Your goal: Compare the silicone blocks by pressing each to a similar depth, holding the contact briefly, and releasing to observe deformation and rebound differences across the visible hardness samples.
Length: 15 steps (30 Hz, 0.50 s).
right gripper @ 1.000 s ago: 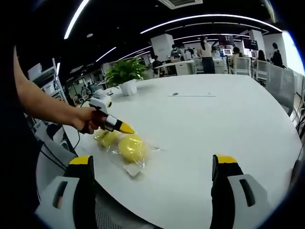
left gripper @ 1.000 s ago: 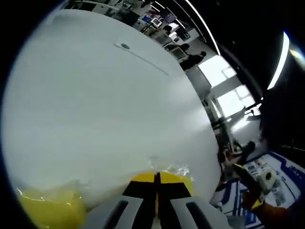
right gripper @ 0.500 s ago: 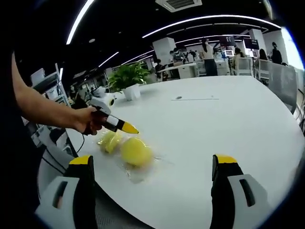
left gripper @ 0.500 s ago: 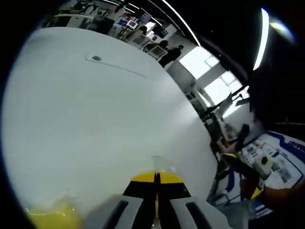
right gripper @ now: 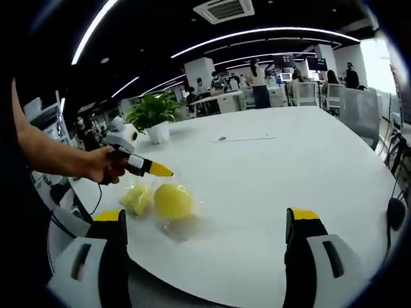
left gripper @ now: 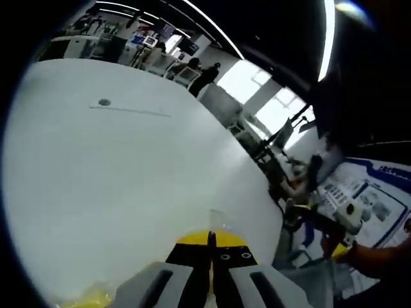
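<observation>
1. Right gripper [right gripper: 205, 234] hangs near the surface [right gripper: 302, 160] edge, fingers spread wide, nothing between them. Likely just watching.
2. Two yellow silicone blocks [right gripper: 172, 201] in clear wrap lie ahead of it, left of centre, well apart from its fingers.
3. Left gripper [right gripper: 154, 169], fingers pressed together, tip poised just above the blocks, not touching as far as I can tell.
4. Step looks like between presses. Next move: bring the left tip down onto a block to matching depth, hold, lift.
5. Potted plant [right gripper: 153, 115] far left.
</observation>
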Each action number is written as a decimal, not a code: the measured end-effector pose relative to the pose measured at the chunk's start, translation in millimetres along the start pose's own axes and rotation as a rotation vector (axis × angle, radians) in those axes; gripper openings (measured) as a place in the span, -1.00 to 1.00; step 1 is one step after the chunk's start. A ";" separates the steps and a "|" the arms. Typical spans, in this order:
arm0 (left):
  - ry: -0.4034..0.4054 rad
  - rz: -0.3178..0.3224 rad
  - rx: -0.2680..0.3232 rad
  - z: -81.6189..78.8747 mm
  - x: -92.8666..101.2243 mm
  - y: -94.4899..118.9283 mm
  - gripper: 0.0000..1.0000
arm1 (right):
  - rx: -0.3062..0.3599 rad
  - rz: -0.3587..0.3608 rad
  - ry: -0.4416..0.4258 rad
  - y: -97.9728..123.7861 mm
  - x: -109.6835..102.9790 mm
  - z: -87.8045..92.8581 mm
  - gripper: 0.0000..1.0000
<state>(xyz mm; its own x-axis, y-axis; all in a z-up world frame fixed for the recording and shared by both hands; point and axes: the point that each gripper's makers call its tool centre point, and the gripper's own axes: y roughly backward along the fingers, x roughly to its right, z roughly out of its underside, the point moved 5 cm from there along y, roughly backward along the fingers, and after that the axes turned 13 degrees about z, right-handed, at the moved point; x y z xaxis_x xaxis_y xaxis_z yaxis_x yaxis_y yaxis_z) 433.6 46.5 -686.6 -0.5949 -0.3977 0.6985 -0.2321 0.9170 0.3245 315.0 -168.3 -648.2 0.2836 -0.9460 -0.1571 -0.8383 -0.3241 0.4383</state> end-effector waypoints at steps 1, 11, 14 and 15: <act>-0.035 0.000 -0.007 -0.7 1.2 0.9 -1.00 | 0.005 -0.003 0.000 -0.5 -0.8 0.3 0.93; -0.115 0.024 0.008 -13.5 16.0 9.5 -1.00 | 0.014 -0.055 0.033 -1.4 -6.6 2.7 0.93; -0.133 0.021 0.007 -13.9 19.4 11.8 -1.00 | 0.011 -0.066 0.036 -0.6 -7.3 3.8 0.93; -0.161 0.015 0.005 -14.4 20.6 12.6 -1.00 | 0.012 -0.070 0.041 -0.1 -7.3 3.4 0.93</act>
<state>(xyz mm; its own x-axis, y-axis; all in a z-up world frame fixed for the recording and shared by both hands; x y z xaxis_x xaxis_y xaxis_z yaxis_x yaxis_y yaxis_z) 429.4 49.4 -659.0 -0.7137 -0.3743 0.5920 -0.2259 0.9231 0.3114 311.5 -161.4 -650.2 0.3604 -0.9206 -0.1502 -0.8214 -0.3895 0.4167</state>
